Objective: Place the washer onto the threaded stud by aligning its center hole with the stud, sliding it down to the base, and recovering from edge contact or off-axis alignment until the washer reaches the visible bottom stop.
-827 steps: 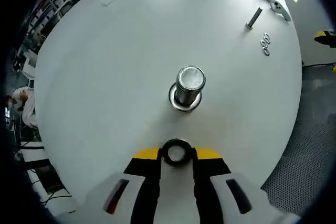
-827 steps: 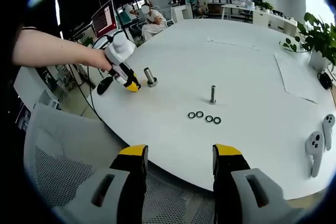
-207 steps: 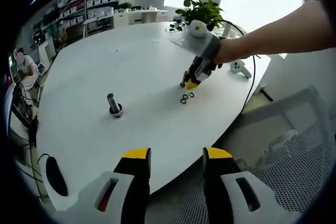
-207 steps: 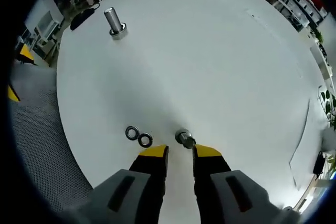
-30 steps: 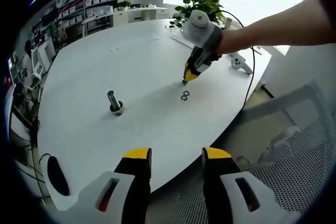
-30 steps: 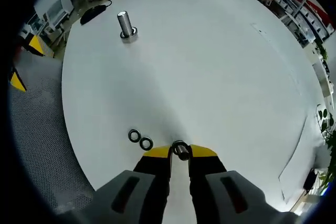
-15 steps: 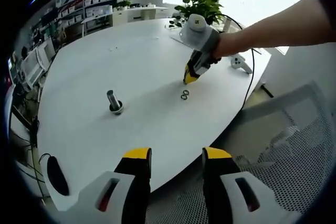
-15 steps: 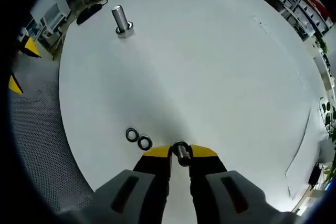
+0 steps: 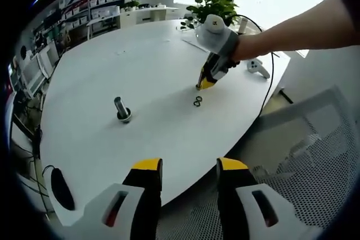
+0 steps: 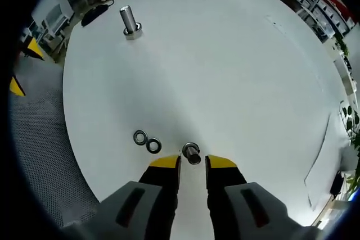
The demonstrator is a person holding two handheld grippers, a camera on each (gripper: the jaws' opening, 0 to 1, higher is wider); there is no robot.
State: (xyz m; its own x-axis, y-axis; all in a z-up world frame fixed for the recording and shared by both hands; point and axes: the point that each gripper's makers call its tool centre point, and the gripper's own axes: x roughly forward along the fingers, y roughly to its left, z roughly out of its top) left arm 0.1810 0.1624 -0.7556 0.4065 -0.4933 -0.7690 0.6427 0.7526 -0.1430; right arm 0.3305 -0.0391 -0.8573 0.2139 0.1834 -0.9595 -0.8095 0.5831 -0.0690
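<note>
Threaded stud [image 10: 191, 153] just ahead of right gripper [image 10: 192, 163], jaws parted

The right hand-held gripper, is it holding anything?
No. The right hand-held gripper is open and empty; the stud stands just beyond its tips.

Round white bench [image 9: 157, 66] w/ potted plant [image 9: 212, 7] at far edge, white controller [image 9: 257, 68] nearby on top. Dark oval item, prob. a mouse [image 9: 58, 188], near the near-left rim. Mesh chair [image 9: 312, 161] just off bench to the right. Shelving w/ bins [image 9: 98, 18] in bkgd. Paper sheet [image 10: 319, 164] lying flat by the rim.
</note>
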